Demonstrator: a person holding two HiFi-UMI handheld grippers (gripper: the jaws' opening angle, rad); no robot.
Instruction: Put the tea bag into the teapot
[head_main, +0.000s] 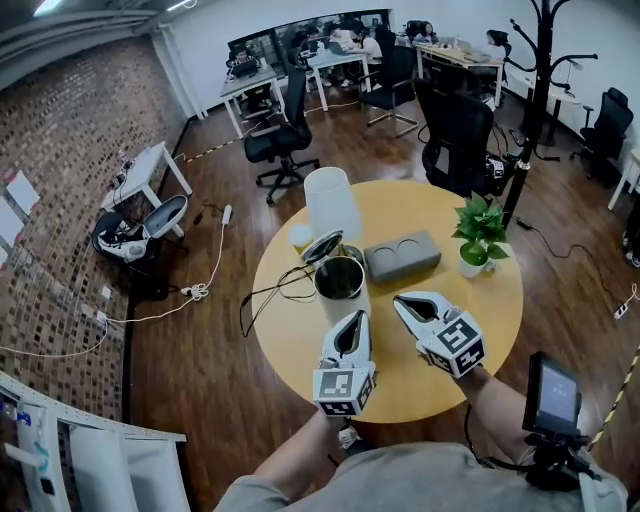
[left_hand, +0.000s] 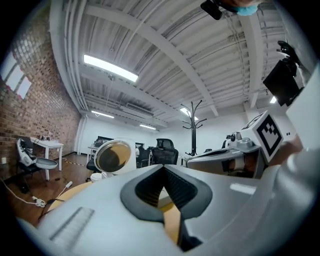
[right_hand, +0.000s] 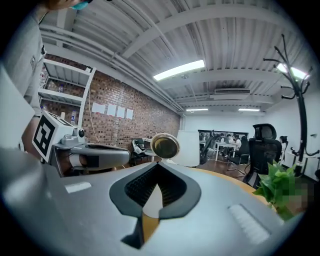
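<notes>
Hovering side by side over the near part of the round table (head_main: 292, 332), the left hand-held gripper (head_main: 354, 318) and the right hand-held gripper (head_main: 402, 302) both had their jaws closed, tips meeting. The teapot (head_main: 340, 282) stood on the table just beyond them, its lid (head_main: 322, 246) tipped open. The tea bag could not be made out.

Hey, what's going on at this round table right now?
A person holds a gripper in each hand over the table. The left gripper and the right gripper both have their jaws together and point toward the teapot, whose lid stands open. No tea bag shows in either gripper or on the table; whether one is already in the pot cannot be seen.
</notes>
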